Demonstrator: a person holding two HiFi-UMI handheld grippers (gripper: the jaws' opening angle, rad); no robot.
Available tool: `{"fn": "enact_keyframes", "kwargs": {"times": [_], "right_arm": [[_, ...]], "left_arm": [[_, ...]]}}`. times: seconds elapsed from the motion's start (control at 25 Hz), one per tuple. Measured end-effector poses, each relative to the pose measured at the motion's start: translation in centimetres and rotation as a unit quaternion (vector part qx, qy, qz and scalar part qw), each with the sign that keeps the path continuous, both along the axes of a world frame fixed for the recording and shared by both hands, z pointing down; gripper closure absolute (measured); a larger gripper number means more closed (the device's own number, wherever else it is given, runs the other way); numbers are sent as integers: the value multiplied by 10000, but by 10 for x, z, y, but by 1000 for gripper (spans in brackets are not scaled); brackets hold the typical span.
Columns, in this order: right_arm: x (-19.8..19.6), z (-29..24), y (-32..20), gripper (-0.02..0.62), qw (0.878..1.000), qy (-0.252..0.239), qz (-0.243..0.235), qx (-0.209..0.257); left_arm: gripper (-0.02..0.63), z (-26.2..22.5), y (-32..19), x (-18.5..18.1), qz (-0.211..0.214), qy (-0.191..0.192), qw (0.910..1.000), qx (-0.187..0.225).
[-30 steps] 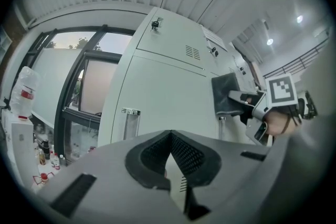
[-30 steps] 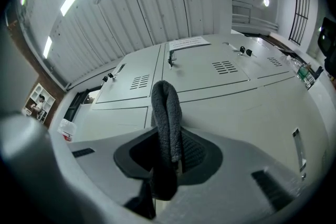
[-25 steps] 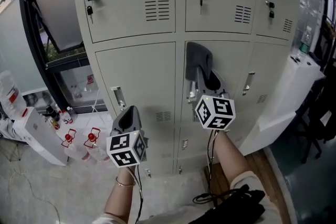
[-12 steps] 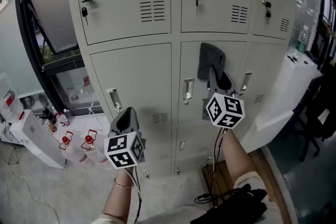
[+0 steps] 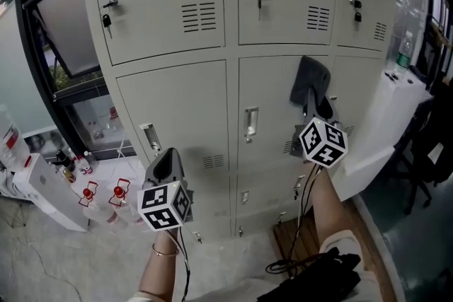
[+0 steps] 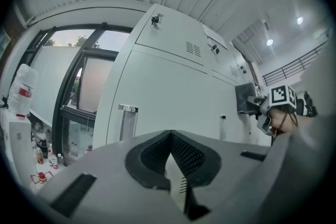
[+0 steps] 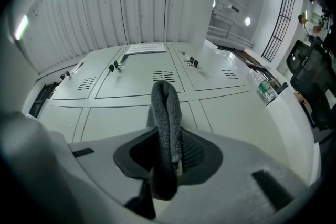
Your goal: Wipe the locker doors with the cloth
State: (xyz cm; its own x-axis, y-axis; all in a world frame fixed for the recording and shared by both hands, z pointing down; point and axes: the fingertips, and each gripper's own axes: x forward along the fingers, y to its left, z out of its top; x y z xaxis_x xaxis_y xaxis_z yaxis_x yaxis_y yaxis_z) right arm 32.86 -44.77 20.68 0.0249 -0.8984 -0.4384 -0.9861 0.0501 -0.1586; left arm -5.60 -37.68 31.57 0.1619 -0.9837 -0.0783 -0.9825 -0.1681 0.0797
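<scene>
Grey fleecy cloth (image 7: 166,107) stood pinched between the jaws of the right gripper (image 7: 169,157). The right gripper view showed its fold rising upright past the jaws, a detail lost in the head view. There the cloth (image 5: 310,80) lay against the locker doors (image 5: 177,109) at about 2 o'clock, right of the middle door's handle (image 5: 250,122). The left gripper (image 6: 170,157) had its jaws together on nothing, as its own view showed. The head view placed it at 7 o'clock, low before the left-hand door. Red-capped bottles (image 5: 88,191) stood on the floor at 8 o'clock. A black bag (image 5: 318,285) lay at 5 o'clock and a white cabinet (image 5: 375,127) stood at 3 o'clock.
</scene>
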Motion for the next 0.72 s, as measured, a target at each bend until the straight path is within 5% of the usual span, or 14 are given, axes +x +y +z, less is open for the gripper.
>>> {"fn": "enact_keyframes", "kwargs": {"times": [0.72], "right_arm": [[65, 3, -5, 520, 9969, 166, 766, -96]], "left_arm": [[603, 2, -8, 2, -2, 7, 10000, -9]]}}
